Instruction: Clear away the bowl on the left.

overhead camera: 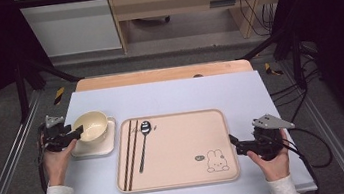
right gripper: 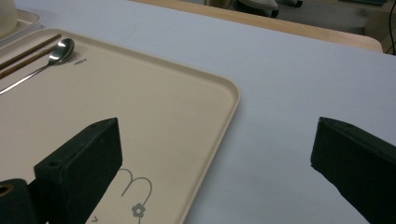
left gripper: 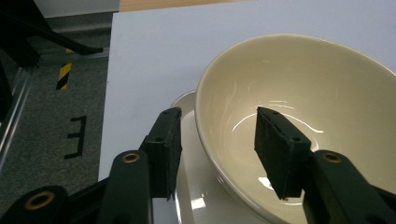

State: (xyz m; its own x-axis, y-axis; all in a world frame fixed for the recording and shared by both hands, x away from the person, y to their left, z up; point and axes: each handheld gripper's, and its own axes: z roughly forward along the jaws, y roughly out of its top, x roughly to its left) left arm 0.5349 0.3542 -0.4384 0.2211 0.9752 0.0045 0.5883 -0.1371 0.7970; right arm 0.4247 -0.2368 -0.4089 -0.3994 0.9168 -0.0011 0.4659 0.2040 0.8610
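Room: I saw grey carpet, pale wooden furniture and black frame bars beyond the table.
Surface: a matte light-grey mat (overhead camera: 169, 94) covered a wooden table (overhead camera: 157, 75).
Tray: a beige rounded-rectangle plastic tray (overhead camera: 182, 148) with a rabbit print lay mid-mat.
Saucer: a cream glossy square saucer (overhead camera: 106, 142) sat just left of the tray.
Bowl: the cream glossy round ceramic bowl (overhead camera: 91, 125) stood on the saucer.
Cutlery: dark wooden chopsticks (overhead camera: 131, 153) and a slim steel spoon (overhead camera: 144, 143) lay side by side on the tray's left part.
Left gripper (left gripper: 217, 140): I had its jaws straddling the bowl's near wall, one inside, one outside, not yet pressing.
Right gripper (right gripper: 215, 154): spread wide over the tray's right edge, holding nothing.
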